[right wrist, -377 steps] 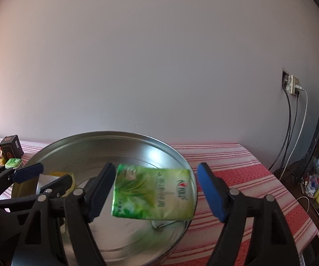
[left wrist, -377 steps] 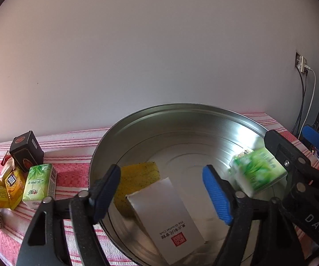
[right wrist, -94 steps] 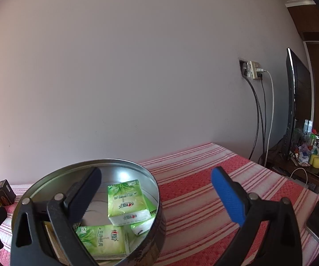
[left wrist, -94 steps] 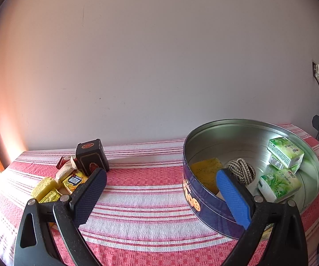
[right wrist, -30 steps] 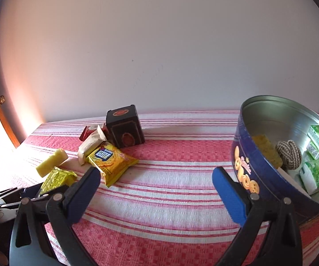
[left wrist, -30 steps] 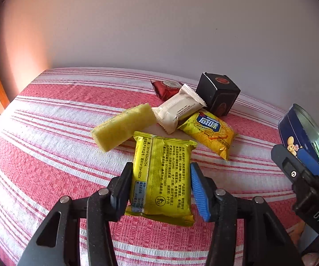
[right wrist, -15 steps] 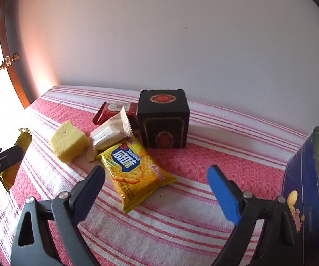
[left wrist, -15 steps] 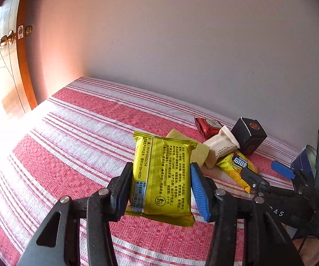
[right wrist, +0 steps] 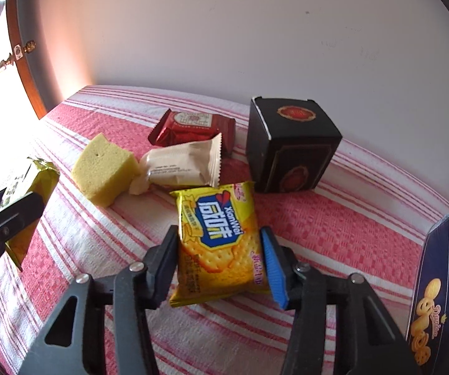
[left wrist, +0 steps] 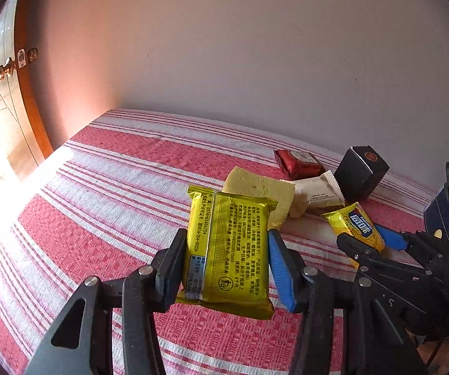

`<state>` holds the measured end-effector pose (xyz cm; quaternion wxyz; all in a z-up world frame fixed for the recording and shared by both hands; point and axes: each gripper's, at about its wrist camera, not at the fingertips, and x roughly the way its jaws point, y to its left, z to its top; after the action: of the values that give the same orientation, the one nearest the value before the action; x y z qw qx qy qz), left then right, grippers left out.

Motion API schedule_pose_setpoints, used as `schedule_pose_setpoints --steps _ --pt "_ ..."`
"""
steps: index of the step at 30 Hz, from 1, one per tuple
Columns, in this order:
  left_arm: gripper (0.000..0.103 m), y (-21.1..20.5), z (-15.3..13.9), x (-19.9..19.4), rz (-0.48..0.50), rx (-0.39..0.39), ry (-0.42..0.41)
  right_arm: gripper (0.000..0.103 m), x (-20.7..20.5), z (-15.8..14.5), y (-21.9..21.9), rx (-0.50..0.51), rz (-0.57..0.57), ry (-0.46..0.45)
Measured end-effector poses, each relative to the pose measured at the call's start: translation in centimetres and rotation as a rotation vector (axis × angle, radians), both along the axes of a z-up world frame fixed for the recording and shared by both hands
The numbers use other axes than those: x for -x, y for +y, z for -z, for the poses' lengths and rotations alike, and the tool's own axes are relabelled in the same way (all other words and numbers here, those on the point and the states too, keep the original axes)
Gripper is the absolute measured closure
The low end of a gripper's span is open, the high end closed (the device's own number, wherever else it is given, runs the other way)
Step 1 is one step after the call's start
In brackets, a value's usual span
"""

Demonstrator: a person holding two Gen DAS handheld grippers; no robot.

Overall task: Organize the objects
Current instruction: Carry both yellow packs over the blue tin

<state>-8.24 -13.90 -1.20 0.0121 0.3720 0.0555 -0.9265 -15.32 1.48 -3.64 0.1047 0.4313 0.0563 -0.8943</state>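
Your left gripper (left wrist: 226, 257): jaws clamped on yellow packet (left wrist: 226, 250), lifted off bench (left wrist: 99, 187). Your right gripper (right wrist: 216, 254): jaws clamped on cracker packet (right wrist: 218, 243). Left to sort: sponge (right wrist: 104, 168), white packet (right wrist: 184, 165), red packet (right wrist: 193, 126), black box (right wrist: 290, 147). Tin (right wrist: 440, 281) far right.

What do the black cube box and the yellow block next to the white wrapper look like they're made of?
Black cube box: probably printed cardboard with a slight sheen, judging by its crisp folded edges and a pale worn corner line. Yellow block: looks like soft sponge or foam, matte, with tiny pores; possibly sponge cake.
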Motion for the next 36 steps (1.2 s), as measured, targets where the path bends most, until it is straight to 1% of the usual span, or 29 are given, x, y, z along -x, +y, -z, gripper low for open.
schedule_pose_setpoints --steps 3,7,11,15,18,21,24,31,36 --pt "0.051 0.9 0.3 0.1 0.003 0.045 0.022 0.053 -2.1 -0.5 1.4 0.084 0.033 0.024" --pt "0.051 1.9 0.0 -0.5 -0.001 0.095 0.067 0.053 -5.0 -1.7 3.2 0.177 0.090 0.100" --pt "0.051 2.7 -0.1 -1.1 0.008 0.120 0.097 0.053 -7.6 -2.9 4.7 0.221 0.166 0.196" --pt "0.051 3.9 -0.2 -1.6 0.013 0.164 0.136 0.053 -9.7 -4.3 5.7 0.202 0.237 0.292" --pt "0.051 4.6 -0.3 -2.1 0.027 0.187 0.165 0.053 -10.5 -5.0 6.1 0.181 0.269 0.344" --pt "0.051 5.0 -0.5 -2.5 0.033 0.187 0.189 0.053 -11.4 -5.7 6.2 0.149 0.283 0.388" --pt "0.051 5.3 -0.6 -2.6 0.036 0.189 0.197 0.053 -12.1 -6.2 5.7 0.110 0.283 0.431" --pt "0.051 5.9 -0.7 -3.0 0.045 0.190 0.209 0.053 -13.2 -7.0 4.7 0.054 0.265 0.485" --pt "0.051 6.1 -0.8 -3.2 0.050 0.187 0.208 0.053 -13.4 -7.4 5.1 0.050 0.267 0.485"
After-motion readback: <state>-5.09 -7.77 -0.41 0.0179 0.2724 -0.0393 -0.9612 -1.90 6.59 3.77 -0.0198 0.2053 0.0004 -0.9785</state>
